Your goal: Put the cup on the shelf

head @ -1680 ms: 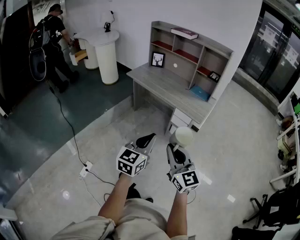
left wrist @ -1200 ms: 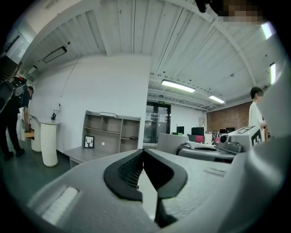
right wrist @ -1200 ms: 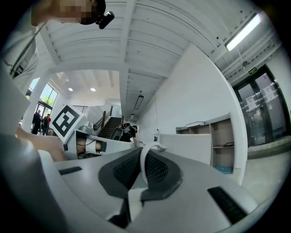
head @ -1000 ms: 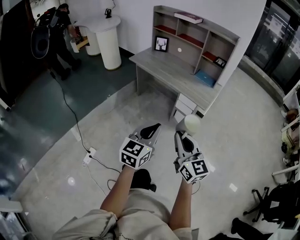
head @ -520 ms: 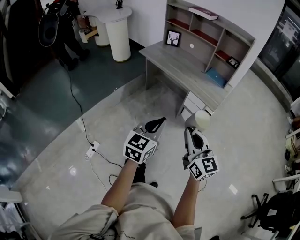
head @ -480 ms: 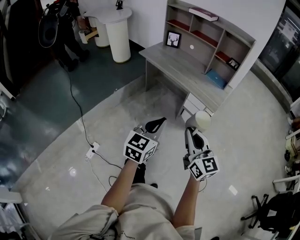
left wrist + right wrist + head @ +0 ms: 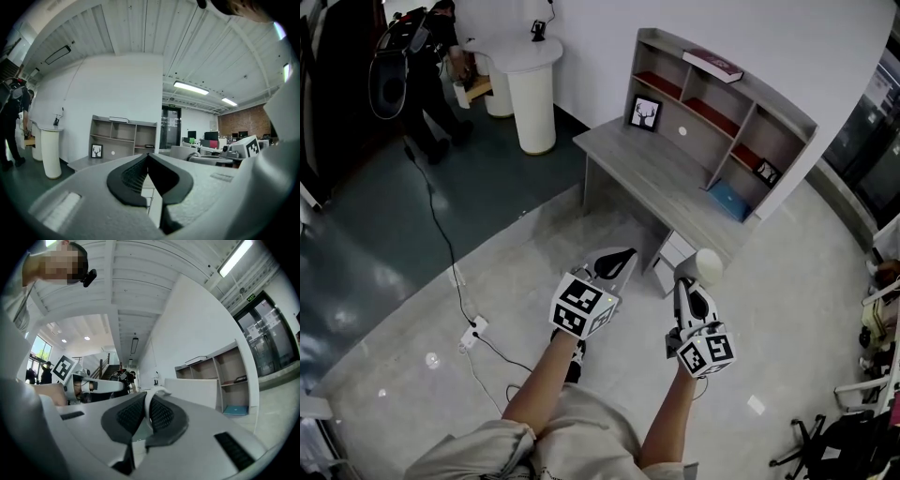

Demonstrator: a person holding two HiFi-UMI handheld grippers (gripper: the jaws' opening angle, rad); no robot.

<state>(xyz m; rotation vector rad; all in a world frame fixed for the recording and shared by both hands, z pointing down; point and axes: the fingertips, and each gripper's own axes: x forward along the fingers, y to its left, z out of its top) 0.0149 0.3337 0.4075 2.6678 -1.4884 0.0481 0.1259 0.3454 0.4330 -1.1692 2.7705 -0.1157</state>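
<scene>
So, holding cup (image 7: 709,263) by its rim, pinching it between jaws of right gripper (image 7: 697,285) (left gripper (image 7: 618,256) riding empty, jaws pressed together). Facing shelf (image 7: 712,105) at 12 o'clock, well apart, not placing anything yet.

Light is even and bright in the head view, which is sharp at the middle. The pale floor (image 7: 787,309) is glossy, with small glints of ceiling light at lower left, while the dark floor (image 7: 366,234) stays dim and smeared with soft reflections. The wall (image 7: 825,56) and the cup (image 7: 709,264) are near blown out, and a soft shadow lies under the desk (image 7: 656,178). Straight lines bow toward the edges — fisheye bending. Both gripper views sit in a round black vignette. In the left gripper view the light strips (image 7: 191,87) glare and the left gripper (image 7: 148,159), close to the lens, is soft — the right gripper view has one bright strip (image 7: 234,258) overhead.
</scene>
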